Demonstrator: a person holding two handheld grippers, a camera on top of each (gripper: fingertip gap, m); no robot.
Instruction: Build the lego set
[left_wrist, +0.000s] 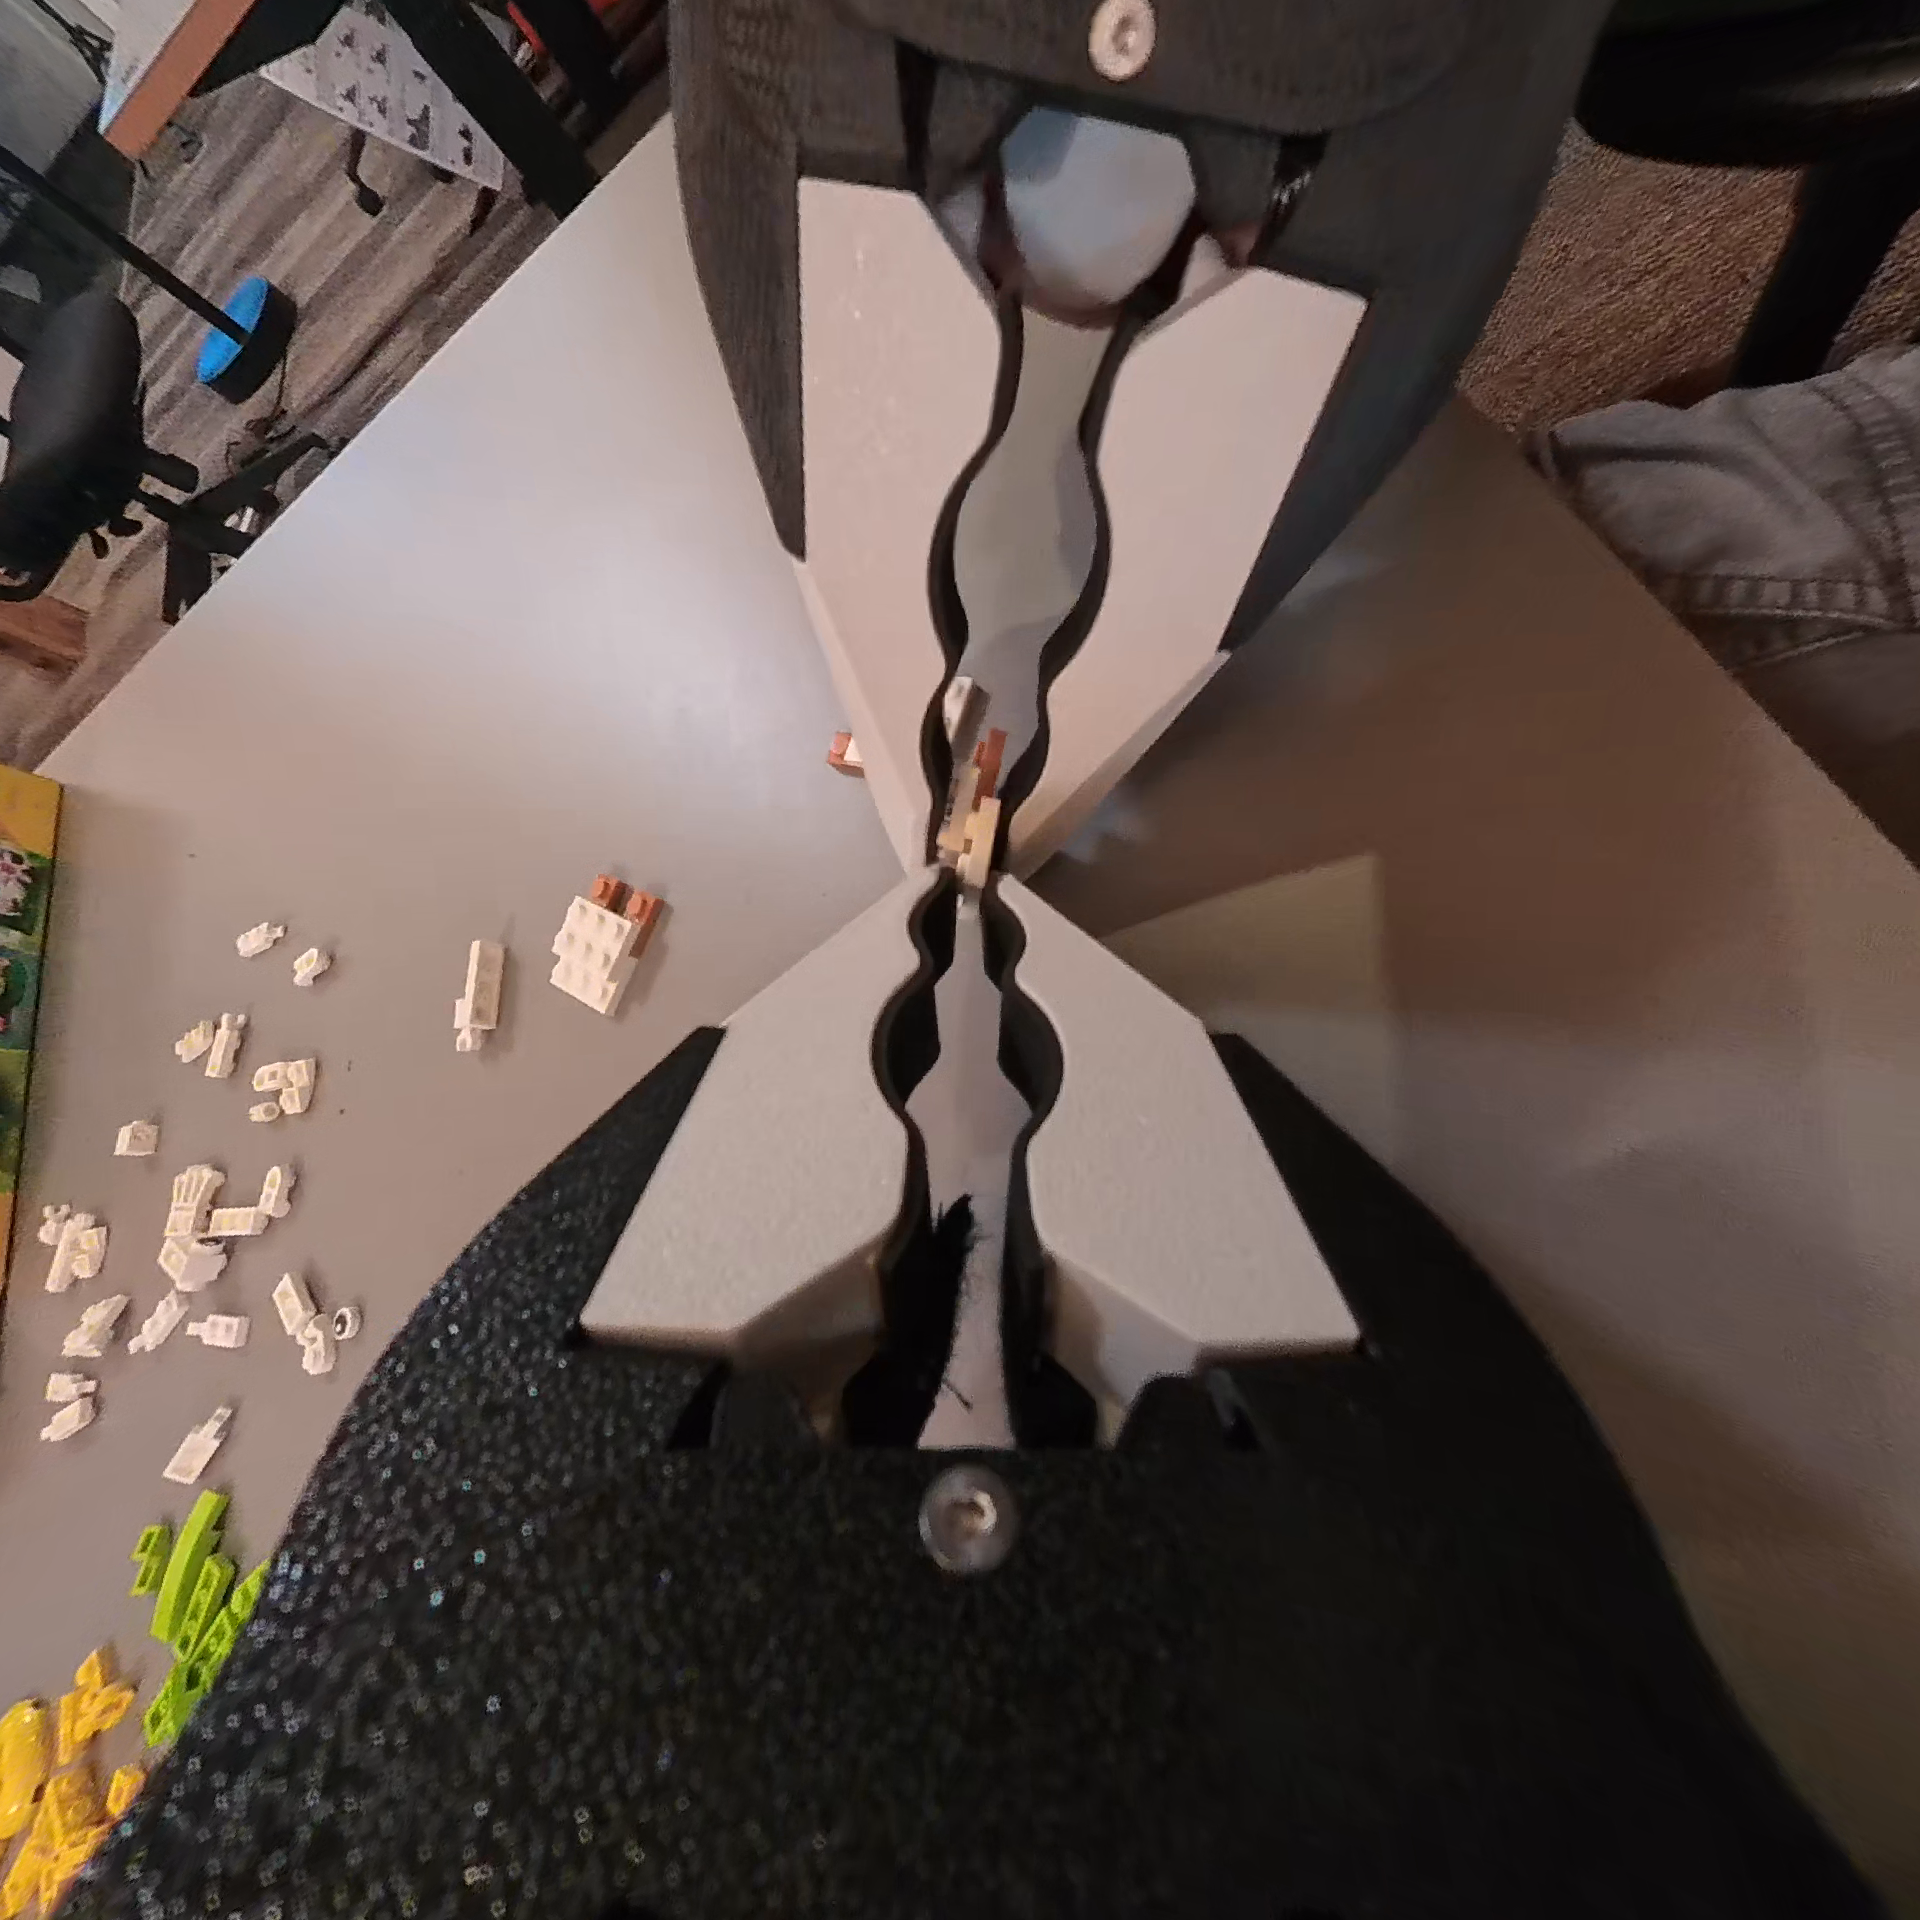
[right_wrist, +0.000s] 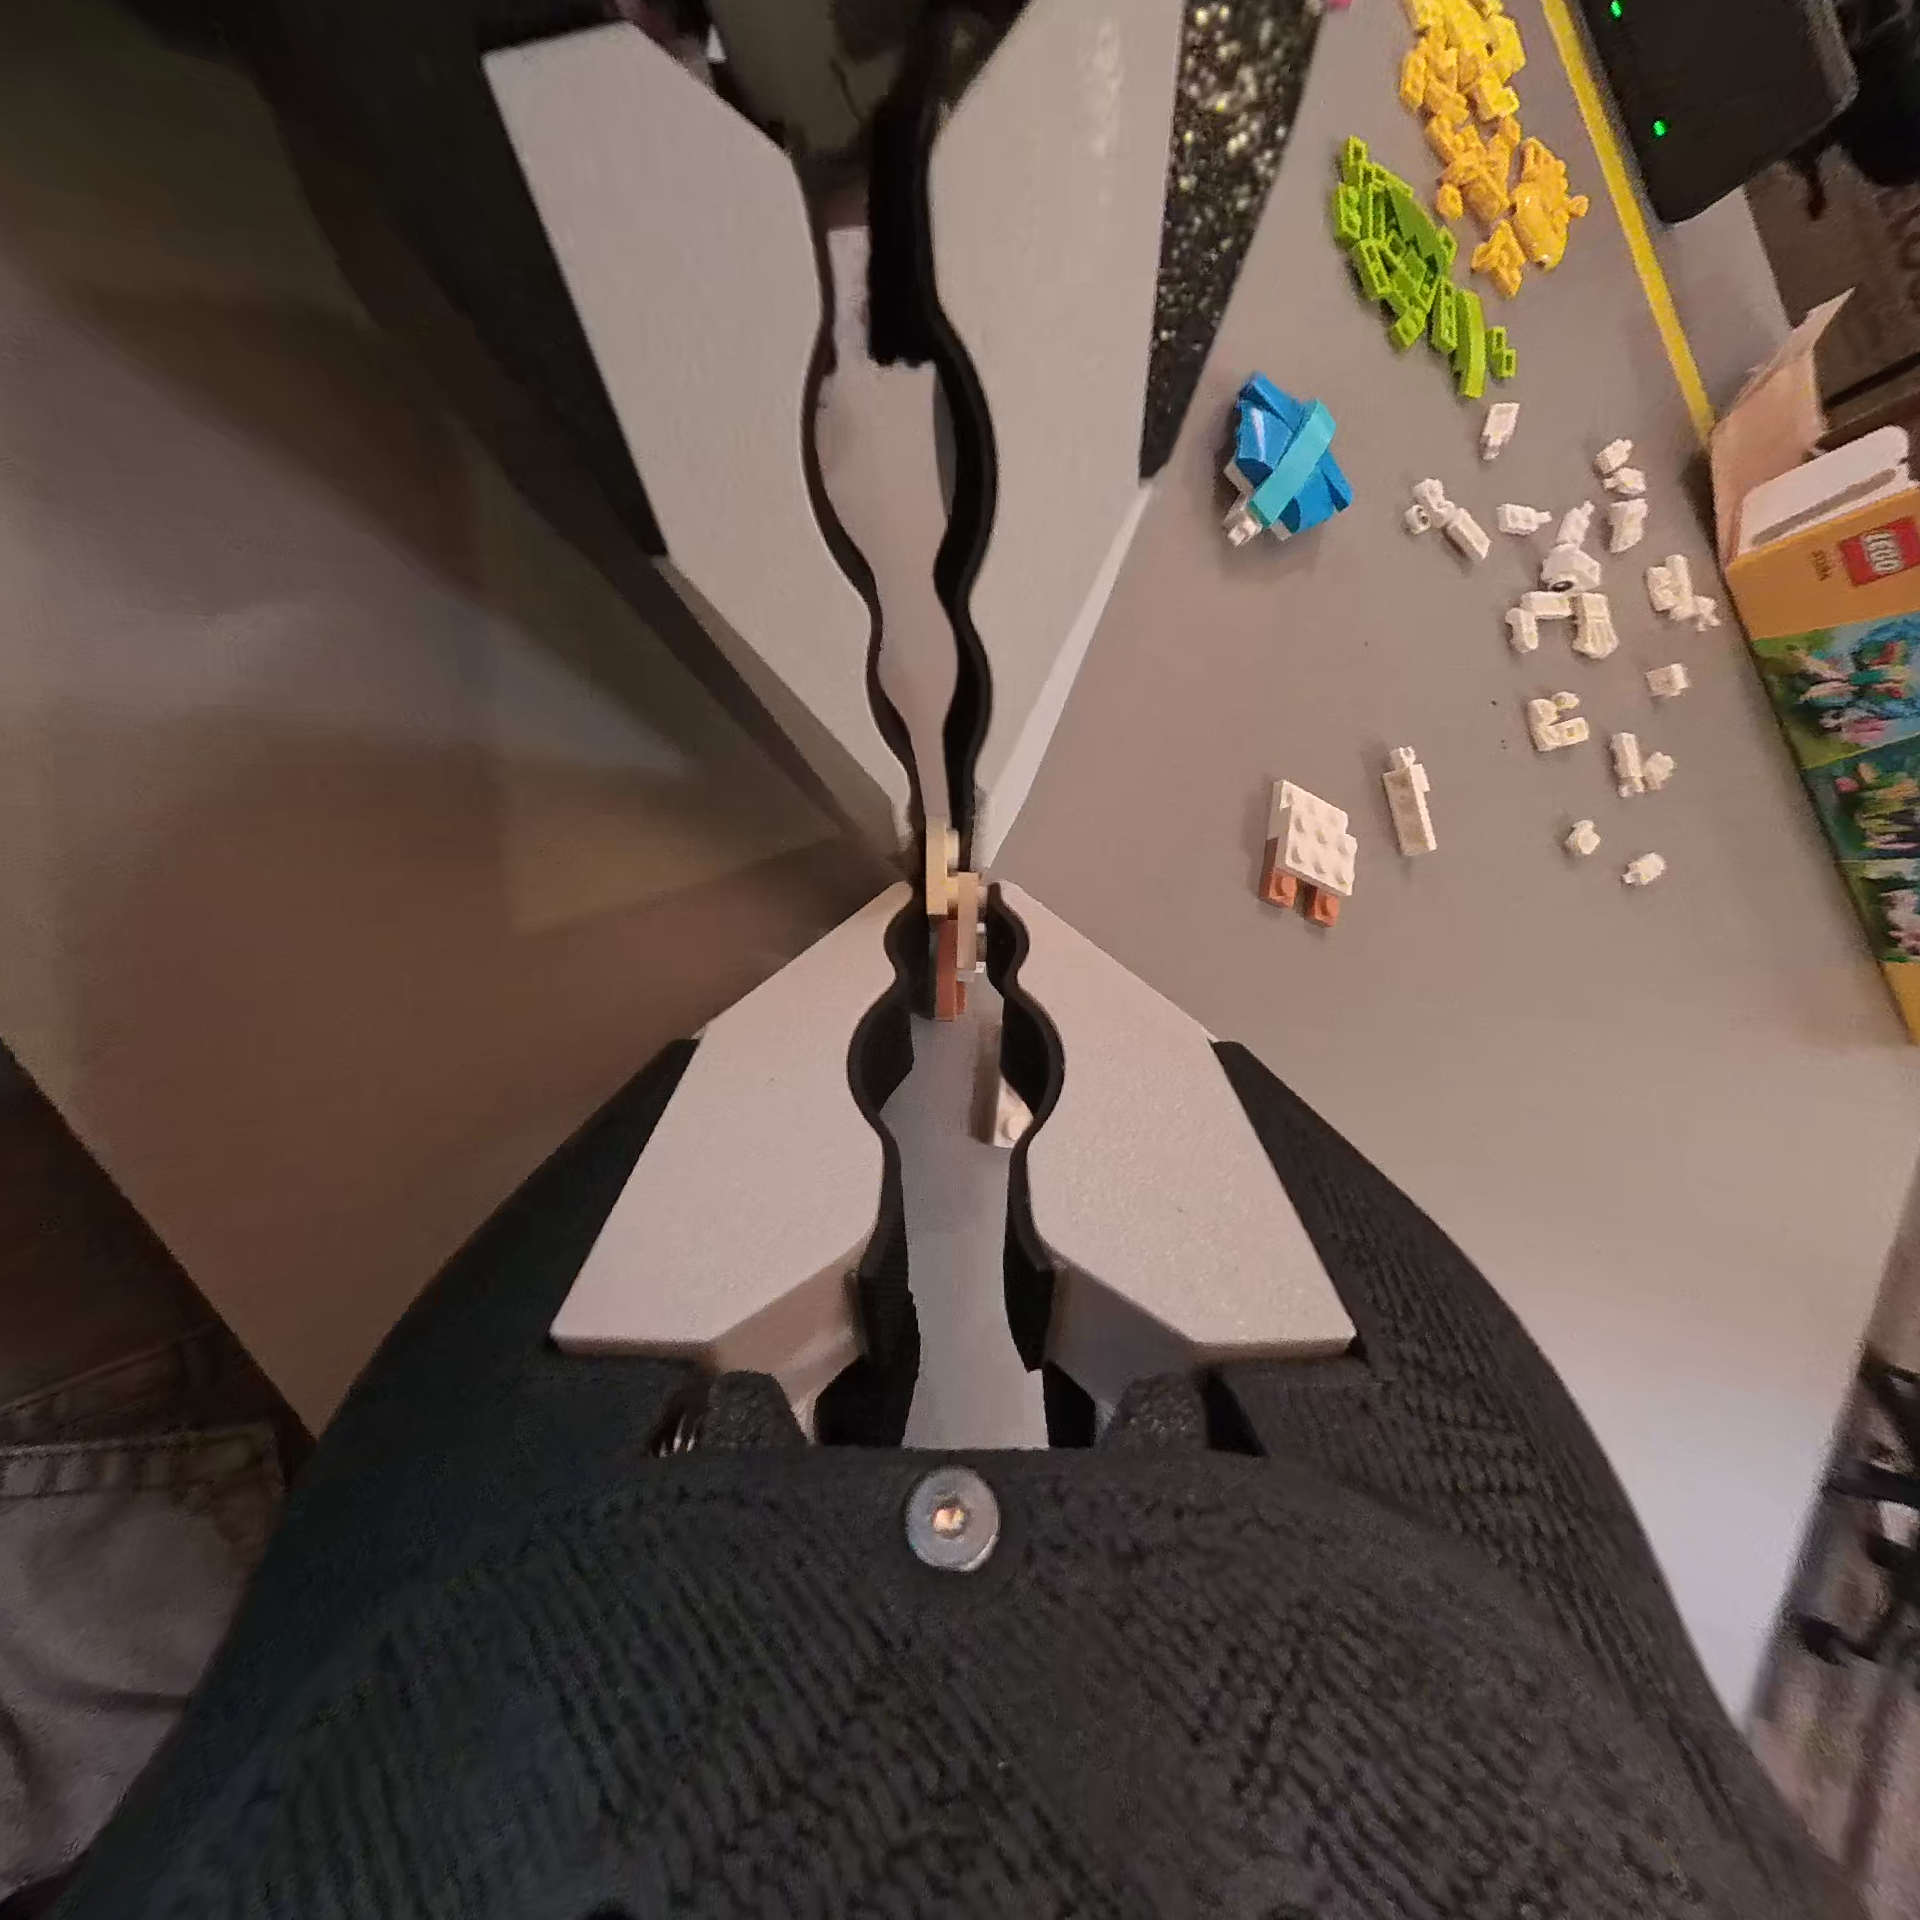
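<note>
Brick assembly (left_wrist: 975, 831), a small stack of tan, white and reddish-brown plates, sat pinched between two grippers that met tip to tip above the grey surface (left_wrist: 499, 623). The left gripper (left_wrist: 961, 891) had its jaws closed on the tan end of the stack, nearly together, its wavy dark pads (left_wrist: 940, 914) pressing the thin edge. The right gripper (right_wrist: 961, 925), coming from 12 o'clock in the left wrist view, had its jaws clamped on the reddish-brown and tan part, a little wider. In the right wrist view a loose white piece (right_wrist: 997, 1112) showed between its fingers nearer the body; whether it lay on the surface below or rested against a pad could not be told. At 9 o'clock of the left gripper lay a white plate block with brown feet (left_wrist: 603, 951) and a long white piece (left_wrist: 478, 992); farther toward 8 o'clock were scattered white bits (left_wrist: 197, 1236), and at 7 o'clock green pieces (left_wrist: 192, 1590) and yellow pieces (left_wrist: 62, 1766). A printed box (right_wrist: 1829, 707) stood at 3 o'clock in the right wrist view. The risk, as judged: each grip caught only a narrow edge, so a twist or uneven squeeze could snap the plates apart or flick the stack off the surface.
</note>
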